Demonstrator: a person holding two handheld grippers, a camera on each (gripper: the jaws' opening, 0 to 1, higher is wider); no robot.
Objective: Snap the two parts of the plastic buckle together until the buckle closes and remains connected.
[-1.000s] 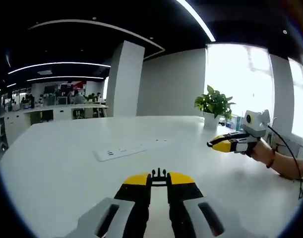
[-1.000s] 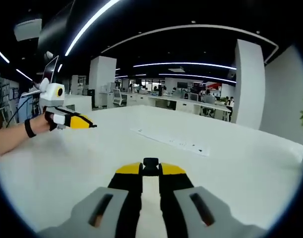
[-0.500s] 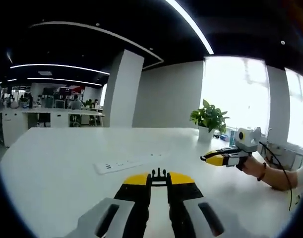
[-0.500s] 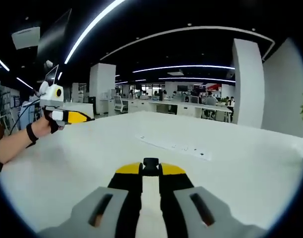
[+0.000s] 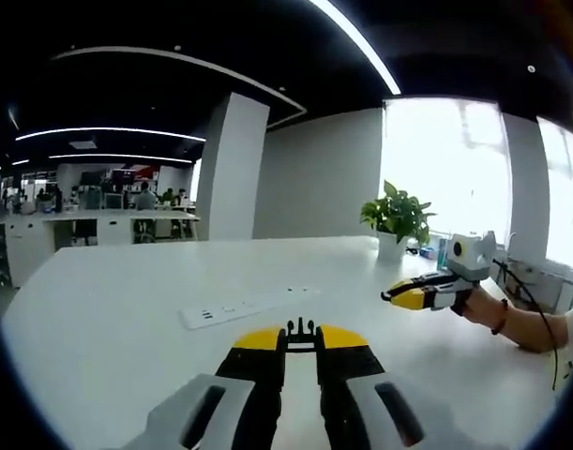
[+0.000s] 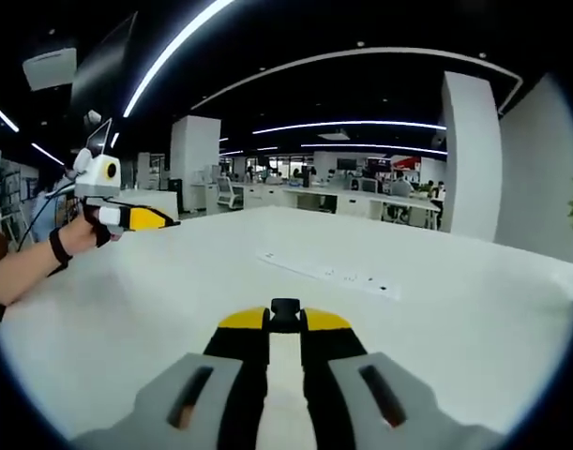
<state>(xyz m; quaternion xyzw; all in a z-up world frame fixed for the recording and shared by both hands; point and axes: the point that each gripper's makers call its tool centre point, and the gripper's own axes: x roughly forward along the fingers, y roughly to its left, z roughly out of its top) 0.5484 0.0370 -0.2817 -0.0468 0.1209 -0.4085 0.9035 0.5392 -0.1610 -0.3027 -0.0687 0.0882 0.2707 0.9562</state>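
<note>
Pronged buckle half (image 5: 302, 329) was held clamped in the left gripper (image 5: 302, 339) and socket half (image 6: 285, 313) in the right gripper (image 6: 285, 323), both above the table (image 5: 108, 309); over the last second neither was brought closer, so nothing was mated yet.

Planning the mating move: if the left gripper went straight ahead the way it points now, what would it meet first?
Probably the white power strip lying on the table, a little left of the line of the left gripper, which holds the pronged buckle part. Depth is unclear.
</note>
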